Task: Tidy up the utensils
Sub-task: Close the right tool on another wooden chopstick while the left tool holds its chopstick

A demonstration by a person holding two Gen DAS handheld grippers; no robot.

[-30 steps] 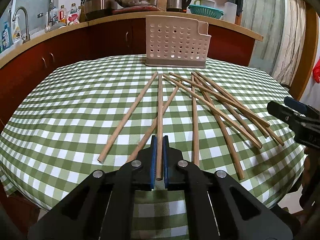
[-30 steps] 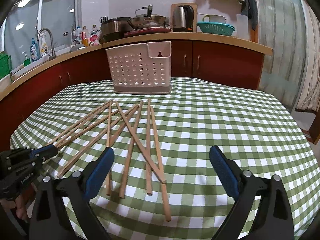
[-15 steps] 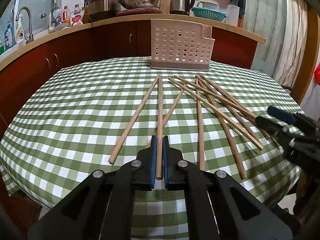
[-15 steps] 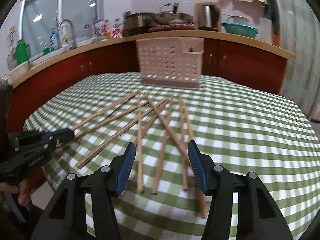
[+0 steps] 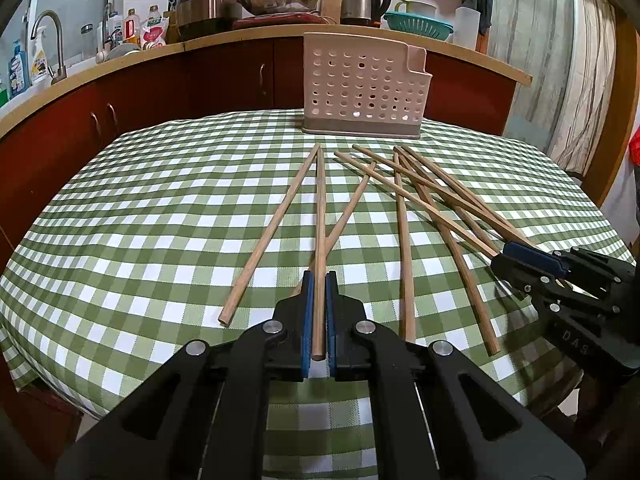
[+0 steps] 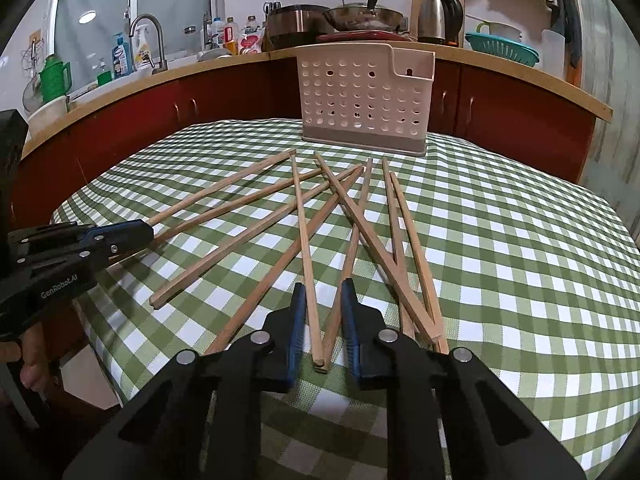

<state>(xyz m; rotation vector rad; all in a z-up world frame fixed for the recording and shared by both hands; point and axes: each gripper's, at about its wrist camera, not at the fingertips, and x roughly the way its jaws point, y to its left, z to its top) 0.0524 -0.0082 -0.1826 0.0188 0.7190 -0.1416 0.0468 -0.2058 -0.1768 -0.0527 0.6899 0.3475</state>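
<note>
Several wooden chopsticks (image 5: pixel 404 240) lie fanned on a green checked tablecloth (image 5: pixel 160 220). A perforated beige utensil holder (image 5: pixel 362 88) stands upright at the table's far side. My left gripper (image 5: pixel 319 276) is shut on the near end of one chopstick (image 5: pixel 320 208) that points toward the holder. In the right wrist view, my right gripper (image 6: pixel 323 284) is closing. Two chopsticks (image 6: pixel 316 332) lie in a V between its blue pads (image 6: pixel 298 320), which touch them at the tips. Each gripper also shows in the other's view: the right gripper (image 5: pixel 500 256) and the left gripper (image 6: pixel 148 232).
A red-fronted kitchen counter (image 6: pixel 500 120) curves behind the table with a kettle (image 6: pixel 438 18), a wok (image 6: pixel 362 14), bottles and a sink tap (image 6: pixel 148 40). The table's near edge (image 5: pixel 320 420) drops off just below both grippers. A hand (image 6: pixel 30 364) shows at the lower left.
The right gripper's jaws have narrowed from wide open to nearly together around two chopstick ends, and it has sunk toward the table. The left gripper keeps its chopstick and place.
</note>
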